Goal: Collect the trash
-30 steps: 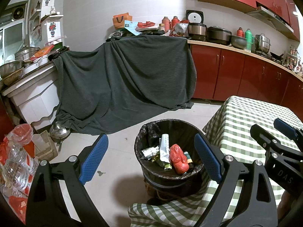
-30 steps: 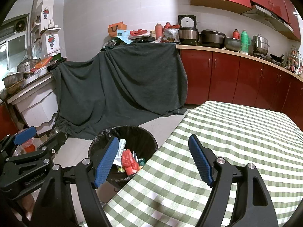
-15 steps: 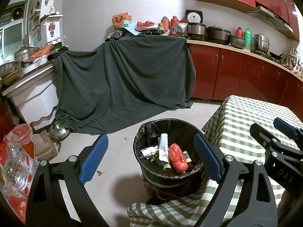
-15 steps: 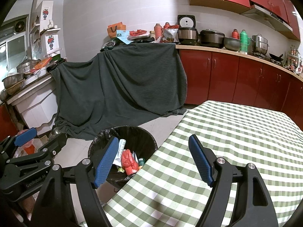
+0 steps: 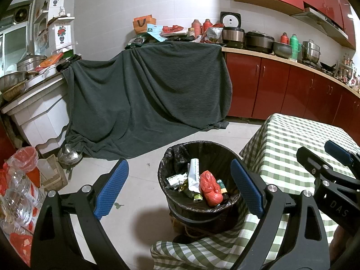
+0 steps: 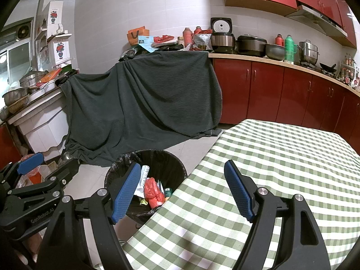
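A black bin with a black liner [image 5: 171,157] stands on the floor beside the table; it also shows in the right wrist view [image 6: 171,157]. In it lie a red plastic bag [image 5: 210,189], a white tube [image 5: 193,171] and several wrappers. My left gripper [image 5: 178,187] is open and empty, held above the floor and the bin. My right gripper [image 6: 182,190] is open and empty, over the table's left edge by the bin. The right gripper also shows at the right of the left wrist view [image 5: 330,164].
The table has a green checked cloth [image 6: 281,157]. A dark grey blanket [image 5: 146,94] drapes a counter behind the bin. Red cabinets [image 5: 281,90] run along the right wall. Bottles and bags [image 5: 18,191] sit on the floor at left.
Both grippers have barely moved; the view has shifted slightly. Nothing was taken or let go.
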Motion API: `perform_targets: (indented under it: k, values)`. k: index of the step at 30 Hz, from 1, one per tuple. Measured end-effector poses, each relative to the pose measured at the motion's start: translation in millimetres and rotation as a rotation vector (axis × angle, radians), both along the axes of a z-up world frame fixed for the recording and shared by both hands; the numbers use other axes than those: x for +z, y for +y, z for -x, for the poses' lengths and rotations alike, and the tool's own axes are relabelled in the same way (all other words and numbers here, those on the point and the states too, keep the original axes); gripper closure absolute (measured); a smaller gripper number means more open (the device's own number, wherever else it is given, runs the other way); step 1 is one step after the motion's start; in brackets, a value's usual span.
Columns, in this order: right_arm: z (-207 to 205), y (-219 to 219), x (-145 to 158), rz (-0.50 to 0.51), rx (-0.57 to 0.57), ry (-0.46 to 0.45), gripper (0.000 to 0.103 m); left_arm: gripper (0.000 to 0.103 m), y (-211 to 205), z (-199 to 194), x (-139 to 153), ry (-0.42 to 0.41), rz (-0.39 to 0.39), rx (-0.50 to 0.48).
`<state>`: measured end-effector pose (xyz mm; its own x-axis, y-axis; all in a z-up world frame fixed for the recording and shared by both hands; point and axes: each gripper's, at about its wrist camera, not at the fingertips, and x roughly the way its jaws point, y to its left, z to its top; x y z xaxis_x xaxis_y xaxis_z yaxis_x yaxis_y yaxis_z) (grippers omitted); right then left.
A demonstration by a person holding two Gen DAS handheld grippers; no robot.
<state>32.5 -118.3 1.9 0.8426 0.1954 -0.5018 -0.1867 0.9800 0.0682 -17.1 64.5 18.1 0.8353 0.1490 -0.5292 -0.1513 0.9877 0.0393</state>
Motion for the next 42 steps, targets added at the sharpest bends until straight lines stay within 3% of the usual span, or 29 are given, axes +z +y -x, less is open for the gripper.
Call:
perform_targets:
  k: [28,42]
  values:
    - [0,0,-1,-0.001,0.000,0.000,0.028,0.012,-9,0,0,-0.004,0.004,-0.002]
    - [0,-1,0,-0.001,-0.001,0.001,0.028,0.006,-12,-4,-3,0.020,0.028,-0.014]
